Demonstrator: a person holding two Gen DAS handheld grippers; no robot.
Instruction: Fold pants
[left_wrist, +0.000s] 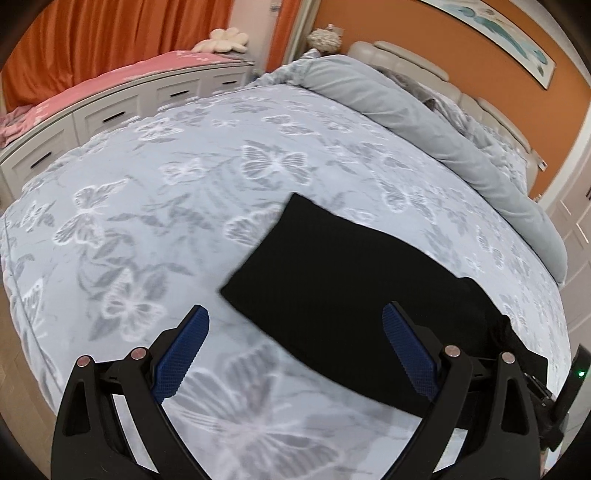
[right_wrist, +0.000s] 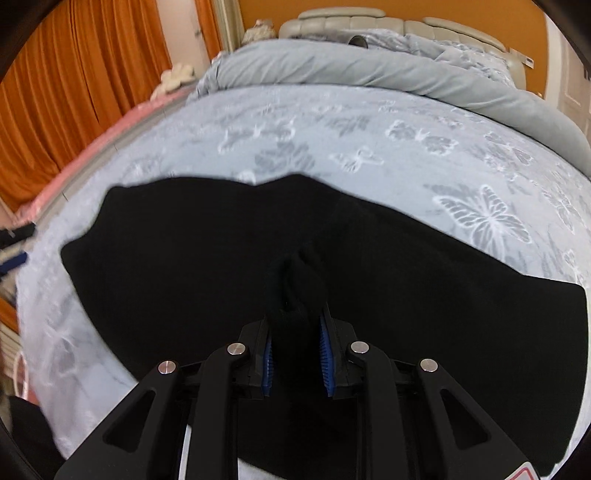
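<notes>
Black pants (left_wrist: 332, 280) lie spread on a grey-blue butterfly bedspread (left_wrist: 166, 192). In the left wrist view my left gripper (left_wrist: 295, 328) is open and empty, hovering over the near edge of the pants, one blue pad (left_wrist: 181, 354) over bare bedspread, the other (left_wrist: 410, 354) over the fabric. In the right wrist view my right gripper (right_wrist: 295, 332) is shut on a bunched fold of the pants (right_wrist: 295, 258) near their middle. The rest of the cloth spreads flat to both sides.
A rolled grey duvet (left_wrist: 424, 118) lies along the head of the bed by a beige headboard (right_wrist: 351, 22). A white drawer unit with a pink cover (left_wrist: 110, 107) stands beside the bed. Orange curtains (right_wrist: 74, 92) hang behind.
</notes>
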